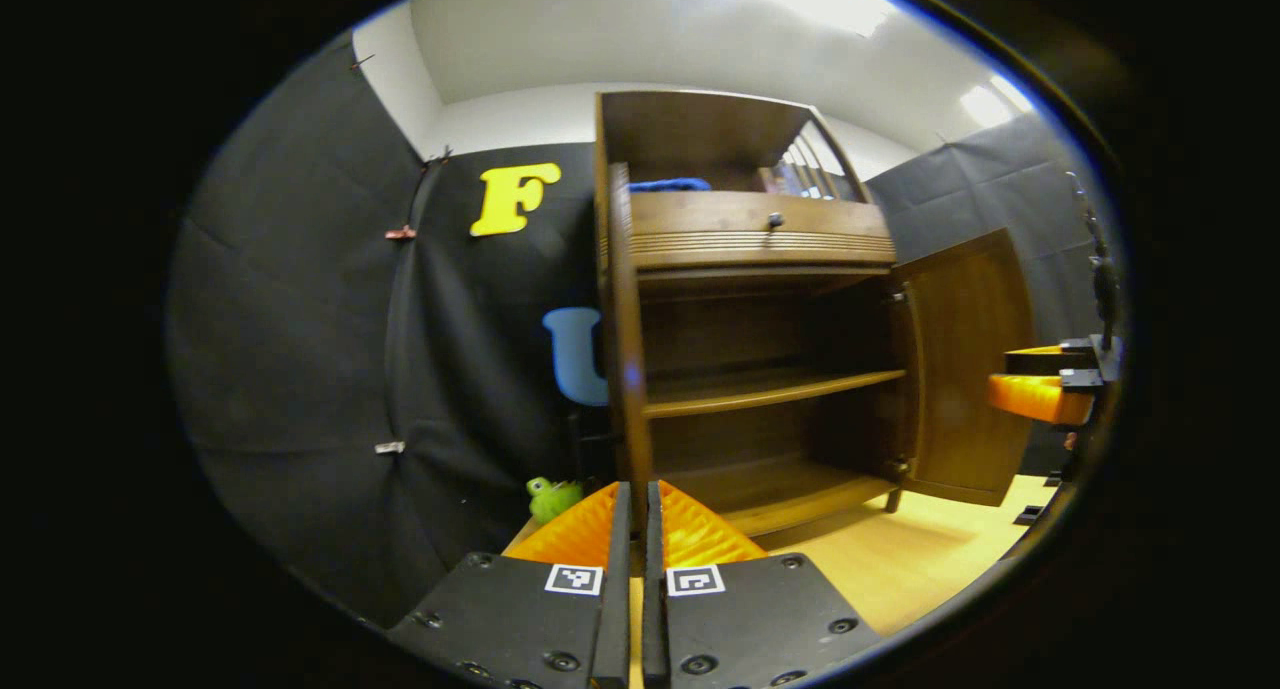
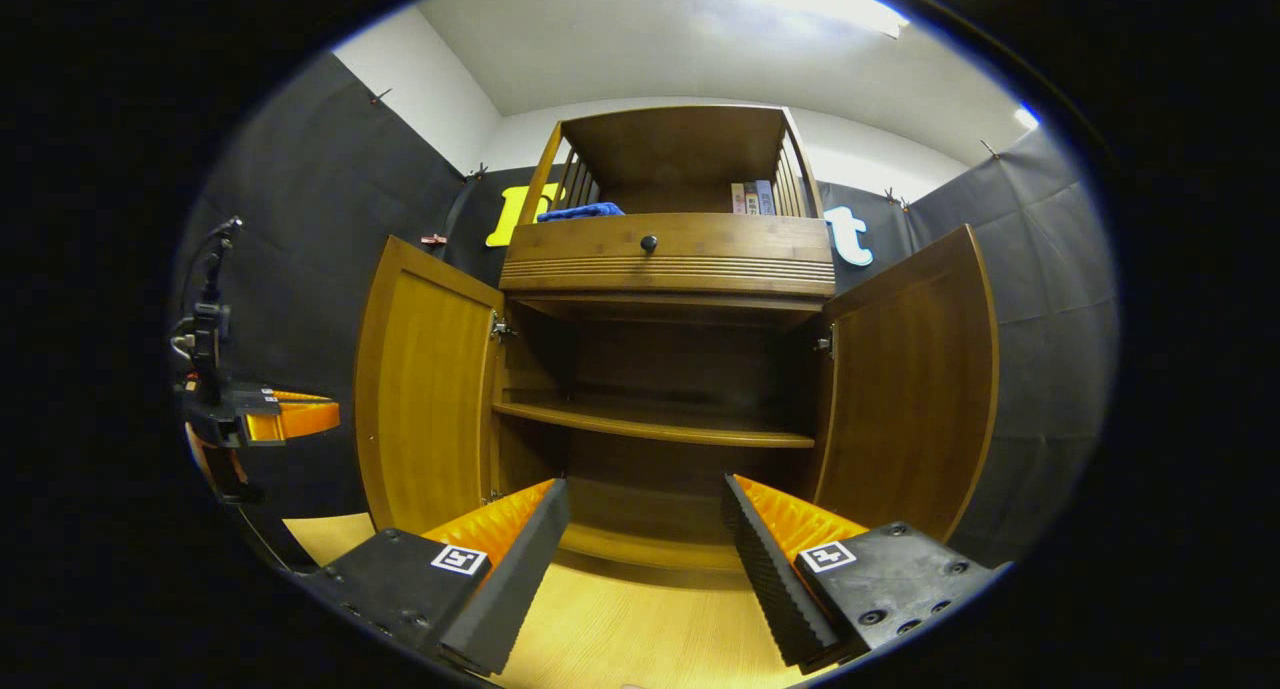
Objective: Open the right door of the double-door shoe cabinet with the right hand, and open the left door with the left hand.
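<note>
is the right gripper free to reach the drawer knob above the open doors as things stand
Probably yes. In the right gripper view the right gripper is open and holds nothing, facing the cabinet's middle. Both doors, left door and right door, are swung outward, and nothing stands before the drawer knob higher up.

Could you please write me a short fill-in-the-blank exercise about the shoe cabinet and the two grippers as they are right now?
1. Both doors of the shoe cabinet stand ____.
2. The right gripper has its jaws ____, holding nothing.
3. The left gripper has its jaws ____, nothing visible between them.
4. A black knob sits on the ____ above the doors.

Missing words: open; open; shut; drawer
</note>
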The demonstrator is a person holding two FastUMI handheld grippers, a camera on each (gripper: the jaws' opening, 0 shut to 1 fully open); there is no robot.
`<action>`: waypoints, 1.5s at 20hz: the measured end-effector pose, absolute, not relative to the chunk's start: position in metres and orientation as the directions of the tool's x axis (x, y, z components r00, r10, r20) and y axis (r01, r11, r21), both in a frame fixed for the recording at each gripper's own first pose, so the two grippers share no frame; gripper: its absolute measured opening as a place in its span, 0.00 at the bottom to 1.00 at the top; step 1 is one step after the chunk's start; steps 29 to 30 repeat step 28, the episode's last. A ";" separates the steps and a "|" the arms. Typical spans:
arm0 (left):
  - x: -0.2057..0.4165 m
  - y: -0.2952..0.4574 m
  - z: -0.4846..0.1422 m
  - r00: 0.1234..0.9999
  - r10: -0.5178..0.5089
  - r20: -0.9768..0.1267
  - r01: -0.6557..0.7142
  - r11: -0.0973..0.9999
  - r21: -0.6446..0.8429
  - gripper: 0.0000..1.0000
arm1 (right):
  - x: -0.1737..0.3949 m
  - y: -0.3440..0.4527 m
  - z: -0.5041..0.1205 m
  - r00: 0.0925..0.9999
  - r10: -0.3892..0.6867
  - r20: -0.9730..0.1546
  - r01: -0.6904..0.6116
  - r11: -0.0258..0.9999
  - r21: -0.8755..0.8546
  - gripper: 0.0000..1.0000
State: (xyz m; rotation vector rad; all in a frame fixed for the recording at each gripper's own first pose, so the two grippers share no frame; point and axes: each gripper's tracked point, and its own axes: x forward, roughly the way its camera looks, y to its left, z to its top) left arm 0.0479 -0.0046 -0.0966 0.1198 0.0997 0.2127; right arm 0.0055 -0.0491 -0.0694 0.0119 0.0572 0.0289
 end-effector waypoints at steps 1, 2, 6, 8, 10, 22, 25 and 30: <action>0.054 -0.021 -0.092 0.982 0.170 -0.077 -0.160 0.980 0.118 0.05 | 0.005 -0.048 -0.069 0.998 0.035 -0.061 -0.033 0.999 0.024 0.99; 0.061 -0.032 -0.088 0.987 0.140 -0.076 -0.132 0.986 0.104 0.13 | 0.005 -0.047 -0.069 0.997 0.041 -0.068 -0.039 0.999 0.038 0.99; 0.083 -0.063 -0.070 0.996 0.064 -0.054 -0.061 0.997 0.053 0.16 | -0.002 -0.055 -0.069 0.996 0.038 -0.082 -0.033 0.997 0.063 0.98; 0.090 -0.071 -0.062 0.998 0.062 -0.028 -0.060 0.997 0.055 0.31 | -0.003 -0.060 -0.069 0.997 0.027 -0.079 -0.023 0.999 0.049 0.95; 0.094 -0.080 -0.056 0.998 0.058 -0.010 -0.057 0.997 0.058 0.59 | -0.004 -0.062 -0.071 0.996 0.025 -0.086 -0.022 0.999 0.037 0.95; 0.112 -0.092 -0.062 0.996 0.079 -0.034 -0.075 0.993 0.087 0.97 | -0.005 -0.084 -0.056 0.998 -0.012 -0.054 0.014 0.999 0.030 0.95; 0.114 -0.092 -0.064 0.996 0.075 -0.038 -0.072 0.994 0.078 1.00 | -0.005 -0.089 -0.049 0.999 -0.028 -0.031 0.029 0.999 0.035 0.97; 0.114 -0.090 -0.061 0.997 0.078 -0.028 -0.076 0.995 0.072 0.97 | -0.005 -0.088 -0.043 0.999 -0.030 -0.013 0.030 0.999 0.039 0.95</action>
